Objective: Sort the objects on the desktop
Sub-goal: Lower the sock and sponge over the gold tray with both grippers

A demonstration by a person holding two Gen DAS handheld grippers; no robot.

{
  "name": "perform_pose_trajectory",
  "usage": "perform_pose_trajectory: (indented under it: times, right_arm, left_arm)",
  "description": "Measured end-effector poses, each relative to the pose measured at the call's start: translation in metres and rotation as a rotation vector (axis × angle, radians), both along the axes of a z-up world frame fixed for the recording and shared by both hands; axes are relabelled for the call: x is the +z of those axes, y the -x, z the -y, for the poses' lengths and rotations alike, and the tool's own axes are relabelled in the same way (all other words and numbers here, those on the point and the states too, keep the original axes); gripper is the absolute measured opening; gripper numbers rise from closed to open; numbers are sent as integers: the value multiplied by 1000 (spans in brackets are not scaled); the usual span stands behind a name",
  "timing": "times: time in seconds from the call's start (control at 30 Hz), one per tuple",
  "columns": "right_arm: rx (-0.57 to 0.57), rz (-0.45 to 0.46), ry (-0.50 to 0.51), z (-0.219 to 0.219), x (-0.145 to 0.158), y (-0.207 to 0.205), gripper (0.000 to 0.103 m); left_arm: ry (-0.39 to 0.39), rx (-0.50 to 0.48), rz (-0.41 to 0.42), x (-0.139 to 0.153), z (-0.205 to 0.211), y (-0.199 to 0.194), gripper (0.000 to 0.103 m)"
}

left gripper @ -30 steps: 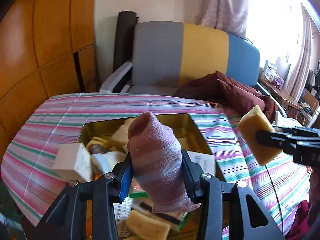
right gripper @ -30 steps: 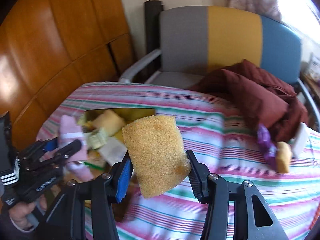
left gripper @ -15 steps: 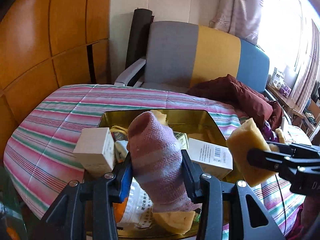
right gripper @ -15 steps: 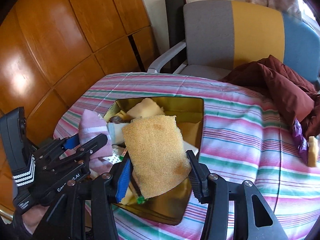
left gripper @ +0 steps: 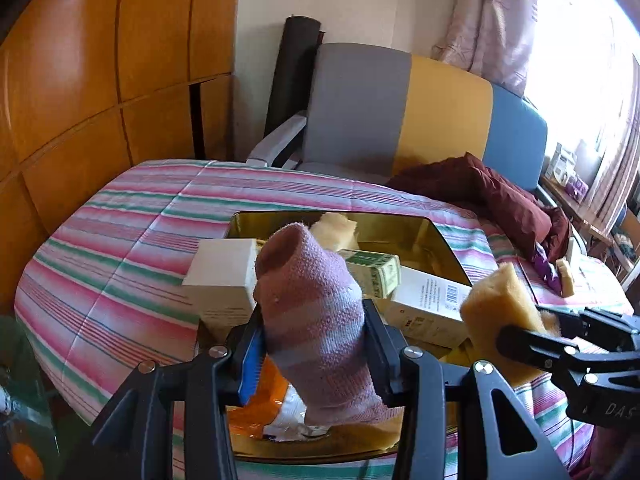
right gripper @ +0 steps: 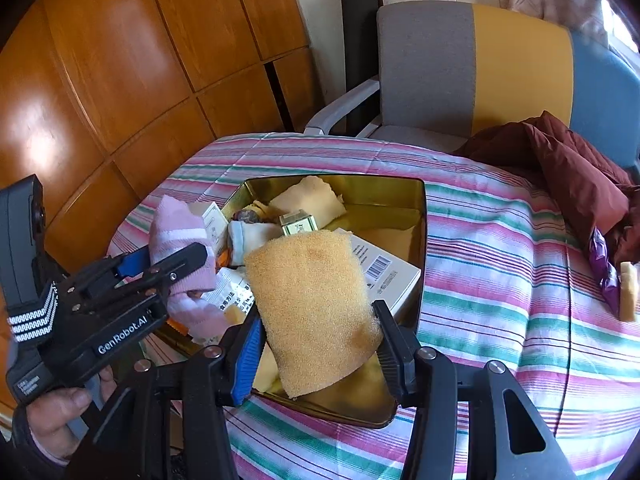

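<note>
My left gripper (left gripper: 314,344) is shut on a pink striped sock (left gripper: 312,312), held above the near part of a gold tin (left gripper: 400,222). From the right wrist view the same left gripper (right gripper: 160,264) and sock (right gripper: 180,232) hang over the tin's left edge. My right gripper (right gripper: 318,336) is shut on a yellow sponge (right gripper: 312,300), which hangs over the tin's (right gripper: 420,216) near right part. In the left wrist view that sponge (left gripper: 500,312) shows at the right. The tin holds white boxes (left gripper: 224,276), a green box (left gripper: 376,268) and other small items.
The tin sits on a table with a pink and green striped cloth (right gripper: 500,272). A maroon cloth (right gripper: 576,172), a purple wrapper (right gripper: 604,272) and a small sponge piece (right gripper: 628,288) lie at the right. A grey, yellow and blue chair (left gripper: 400,108) stands behind. A person's hand (right gripper: 60,412) holds the left gripper.
Both grippers have moved over the tin, each still gripping its item. The tin and its boxes have come closer and lower in both views.
</note>
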State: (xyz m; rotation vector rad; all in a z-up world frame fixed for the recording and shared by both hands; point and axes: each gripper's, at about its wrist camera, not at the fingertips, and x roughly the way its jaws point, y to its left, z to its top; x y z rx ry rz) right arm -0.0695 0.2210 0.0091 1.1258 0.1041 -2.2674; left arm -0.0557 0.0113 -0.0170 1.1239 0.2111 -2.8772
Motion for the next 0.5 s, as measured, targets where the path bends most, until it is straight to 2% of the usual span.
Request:
perform_pose_trajectory:
  times: [0.2,0.5]
  right_arm:
    - [-3,4,-4,2,-3,-1,52]
    - [4,17,-28,9,-13,0,52]
  left_arm:
    - [-60,49,-18,7,33,-7,44]
    - [-130,-19,-5,6,38,5,44]
